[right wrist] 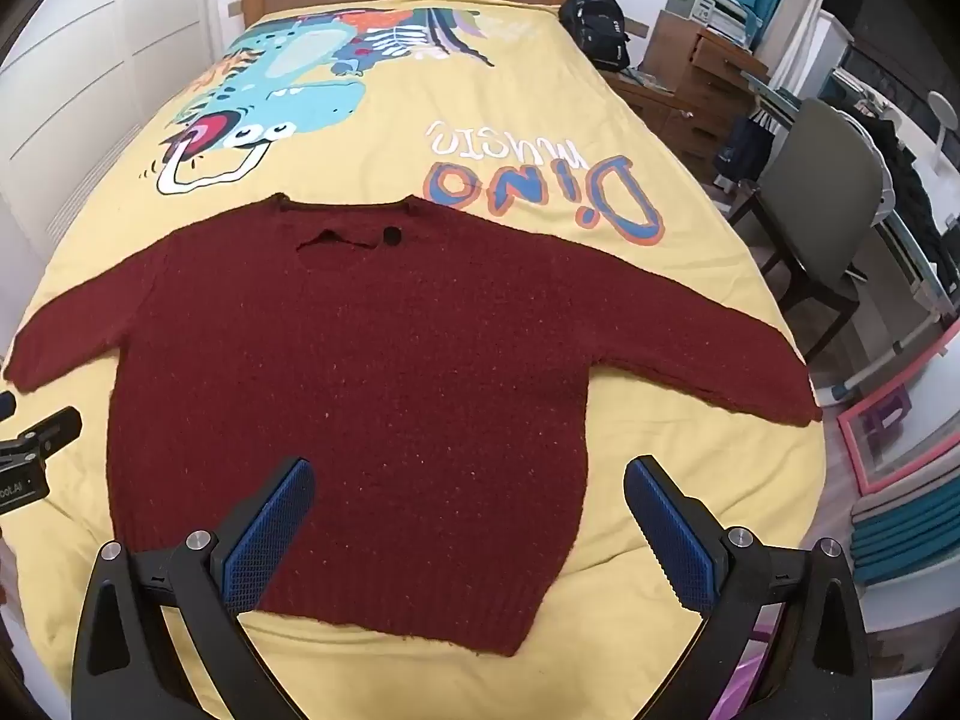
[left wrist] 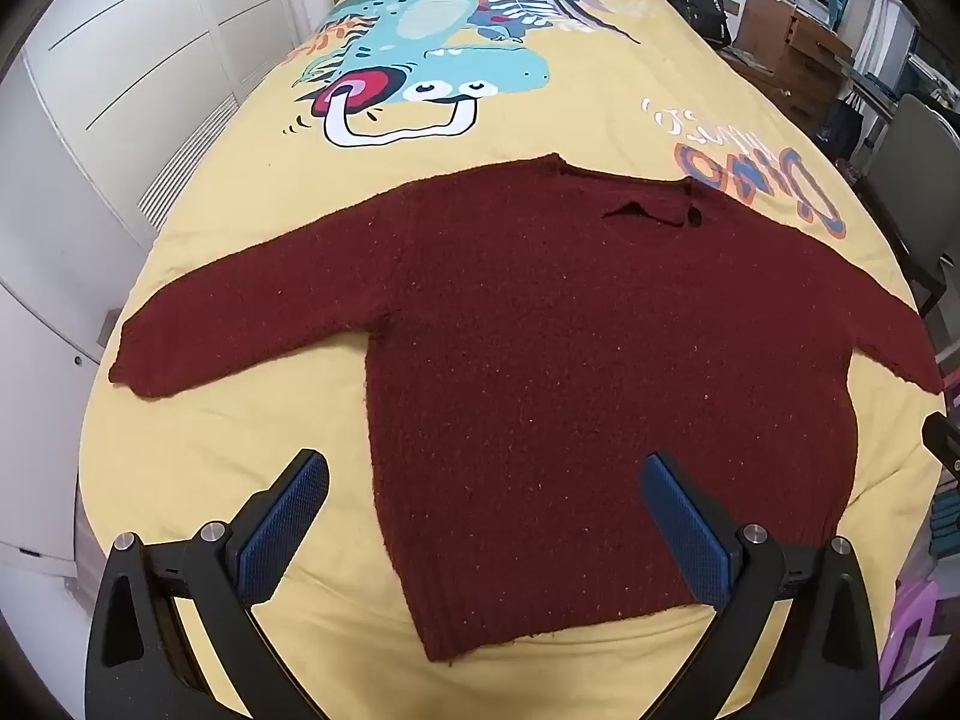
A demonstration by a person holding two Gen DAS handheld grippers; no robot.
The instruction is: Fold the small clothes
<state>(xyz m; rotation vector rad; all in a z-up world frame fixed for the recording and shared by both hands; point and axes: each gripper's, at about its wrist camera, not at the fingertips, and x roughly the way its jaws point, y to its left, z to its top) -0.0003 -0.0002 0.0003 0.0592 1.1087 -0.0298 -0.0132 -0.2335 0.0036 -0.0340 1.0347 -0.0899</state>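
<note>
A dark red knitted sweater [left wrist: 570,360] lies flat and spread out on the yellow bedspread, neck away from me, both sleeves stretched out to the sides; it also shows in the right wrist view [right wrist: 360,396]. My left gripper [left wrist: 486,480] is open and empty, hovering above the sweater's lower left hem. My right gripper [right wrist: 468,486] is open and empty, hovering above the lower right hem. The left gripper's body shows at the left edge of the right wrist view [right wrist: 30,450].
The yellow bedspread [left wrist: 240,450] with a dinosaur print covers the bed. White wardrobe doors [left wrist: 120,90] stand on the left. A chair [right wrist: 828,192], a black backpack [right wrist: 600,24] and wooden drawers [right wrist: 702,72] stand on the right of the bed.
</note>
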